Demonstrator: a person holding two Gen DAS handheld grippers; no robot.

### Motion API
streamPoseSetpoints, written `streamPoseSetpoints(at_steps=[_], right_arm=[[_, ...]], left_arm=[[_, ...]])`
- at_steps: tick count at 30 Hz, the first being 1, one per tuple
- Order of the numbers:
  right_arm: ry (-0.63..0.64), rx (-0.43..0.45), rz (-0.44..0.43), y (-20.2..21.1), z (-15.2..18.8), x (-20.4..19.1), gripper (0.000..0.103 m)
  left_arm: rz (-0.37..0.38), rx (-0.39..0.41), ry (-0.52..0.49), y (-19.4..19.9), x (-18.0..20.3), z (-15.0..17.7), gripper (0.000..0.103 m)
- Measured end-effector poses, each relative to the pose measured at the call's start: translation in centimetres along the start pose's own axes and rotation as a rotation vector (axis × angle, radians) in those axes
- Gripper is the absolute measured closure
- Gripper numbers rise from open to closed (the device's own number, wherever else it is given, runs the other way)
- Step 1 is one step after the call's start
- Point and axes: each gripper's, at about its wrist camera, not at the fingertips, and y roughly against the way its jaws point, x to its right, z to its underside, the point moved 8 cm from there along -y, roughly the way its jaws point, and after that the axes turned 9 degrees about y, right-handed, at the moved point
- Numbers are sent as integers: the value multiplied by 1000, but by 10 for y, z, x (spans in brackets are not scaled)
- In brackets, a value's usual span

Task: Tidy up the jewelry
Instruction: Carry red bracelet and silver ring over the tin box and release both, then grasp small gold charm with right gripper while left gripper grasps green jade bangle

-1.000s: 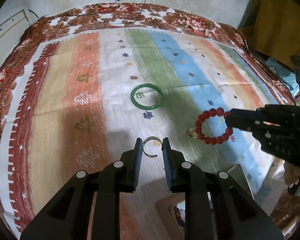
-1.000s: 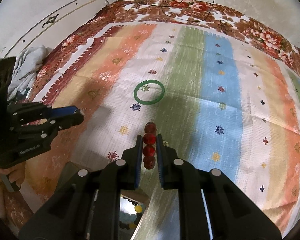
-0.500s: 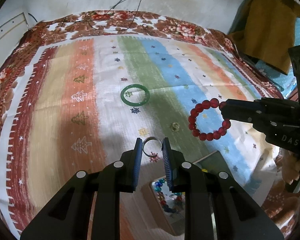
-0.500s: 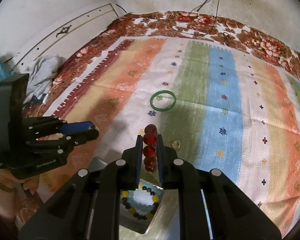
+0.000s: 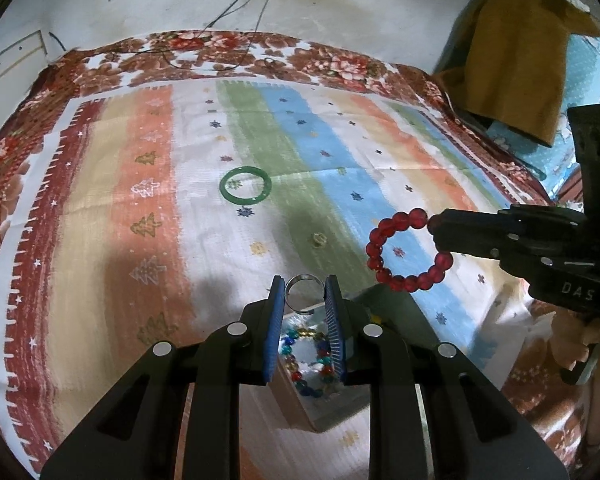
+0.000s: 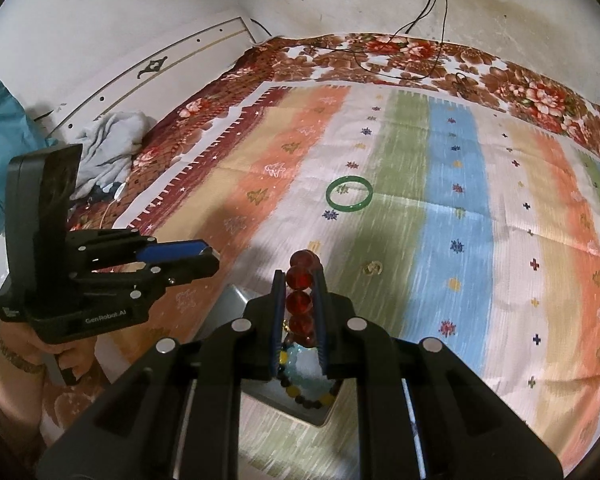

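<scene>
My left gripper [image 5: 304,286] is shut on a thin silver ring [image 5: 303,280] and holds it above a small box [image 5: 332,396] that contains a multicoloured bead bracelet [image 5: 306,356]. My right gripper [image 6: 299,280] is shut on a red bead bracelet [image 6: 300,300], which hangs as a loop in the left wrist view [image 5: 406,250], above the same box [image 6: 236,308]. A green bangle [image 5: 245,185] lies flat on the striped cloth, also in the right wrist view [image 6: 349,193]. A small gold ring [image 5: 319,239] lies on the green stripe.
The striped cloth [image 5: 140,240] covers a bed with a floral border. Cables [image 6: 400,60] lie at the far edge. A mustard garment [image 5: 520,60] hangs at the right; a grey cloth heap [image 6: 108,140] lies at the left edge.
Both grippers have lifted and pulled back toward the near edge with their jewelry. The box with beads has come into view under both of them.
</scene>
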Motion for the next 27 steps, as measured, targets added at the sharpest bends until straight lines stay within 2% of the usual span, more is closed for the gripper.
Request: streamPoseSetpoints(at_steps=[9, 12, 14, 16, 20, 24, 27], right_arm=[[-23, -23, -14, -1, 22, -8, 88], [-37, -35, -32, -2, 28, -9, 87], [-57, -28, -49, 0, 28, -7, 83], [-69, -24, -42, 0, 27, -3, 73], [-104, -44, -18, -6, 31, 11, 67], [-112, -69, 12, -15, 31, 21, 57], [-112, -83, 28, -21, 30, 27, 53]], left_arm=[[15, -33, -19, -4, 12, 21, 83], [23, -66, -29, -9, 15, 30, 82], [6, -68, -18, -11, 12, 31, 77], [4, -63, 1, -11, 8, 29, 76], [-7, -55, 42, -13, -4, 22, 73], [-41, -56, 59, -21, -14, 12, 71], [-95, -30, 65, -25, -23, 0, 67]])
